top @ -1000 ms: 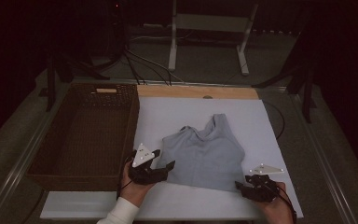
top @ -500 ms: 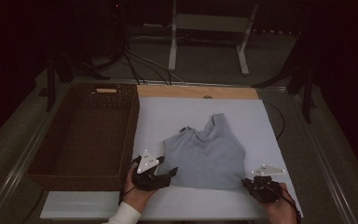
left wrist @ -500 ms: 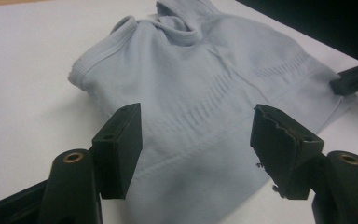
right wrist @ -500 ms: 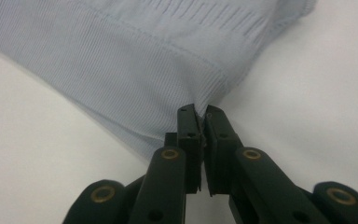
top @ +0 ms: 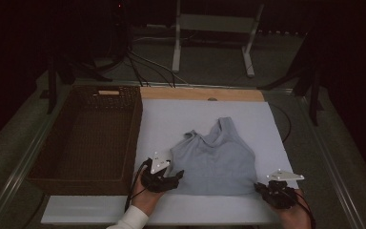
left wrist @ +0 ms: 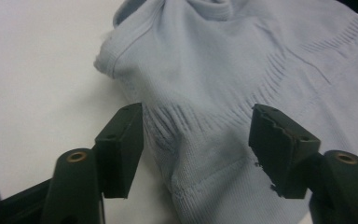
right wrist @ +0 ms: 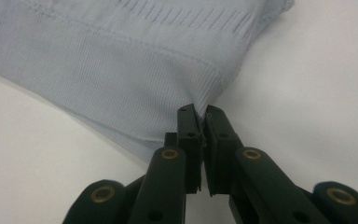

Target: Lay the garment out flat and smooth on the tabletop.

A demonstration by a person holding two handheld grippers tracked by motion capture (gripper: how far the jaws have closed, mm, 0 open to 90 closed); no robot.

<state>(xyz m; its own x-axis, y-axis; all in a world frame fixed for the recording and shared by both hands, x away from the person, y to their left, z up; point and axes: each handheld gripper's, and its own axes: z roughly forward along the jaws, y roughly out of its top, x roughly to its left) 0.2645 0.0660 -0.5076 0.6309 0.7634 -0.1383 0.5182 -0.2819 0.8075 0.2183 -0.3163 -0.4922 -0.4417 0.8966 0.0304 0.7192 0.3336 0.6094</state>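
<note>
A light grey-blue sleeveless top [top: 214,152] lies flat on the white board [top: 171,119], straps toward the far side. My left gripper [top: 175,177] sits low at the top's lower left edge. In the left gripper view its jaws stand open [left wrist: 198,122] astride the ribbed fabric [left wrist: 223,70]; they have just been closing a little, and the pads do not press the cloth. My right gripper [top: 261,187] is at the top's lower right corner. In the right gripper view it is shut [right wrist: 201,113] on the corner of the hem [right wrist: 121,70].
A brown wicker basket [top: 137,125] stands left of the board, its near wall close to my left hand. A wooden strip [top: 200,93] runs along the board's far edge. Cables and a white stand lie on the floor beyond.
My left gripper has sunk and slid a little toward the top's lower left edge. The right gripper's jaws have closed on the hem corner; that hand has hardly moved.
</note>
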